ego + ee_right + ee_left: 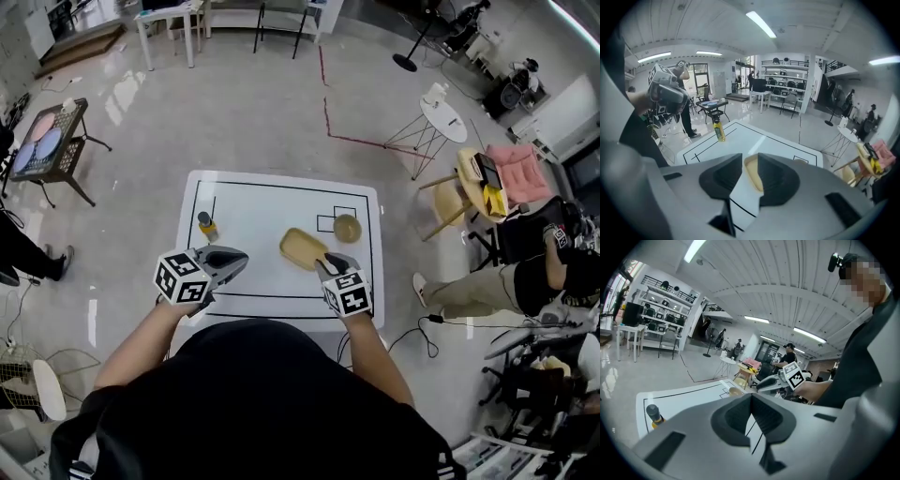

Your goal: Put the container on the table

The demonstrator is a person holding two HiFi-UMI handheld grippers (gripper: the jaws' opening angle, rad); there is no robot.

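- Table (244, 202): white top, black lines.
- Container (304, 247): yellow tray, lying at the table's front middle.
- Bowl (347, 228): sitting toward the table's right side.
- Bottle (206, 226): standing at the table's left side.
- Right gripper (330, 260): hovering over the table's front edge, fingers standing apart and clamping nothing (the container is showing through the gap).
- Left gripper (244, 259): hovering over the table's front left, fingers closing together, empty.
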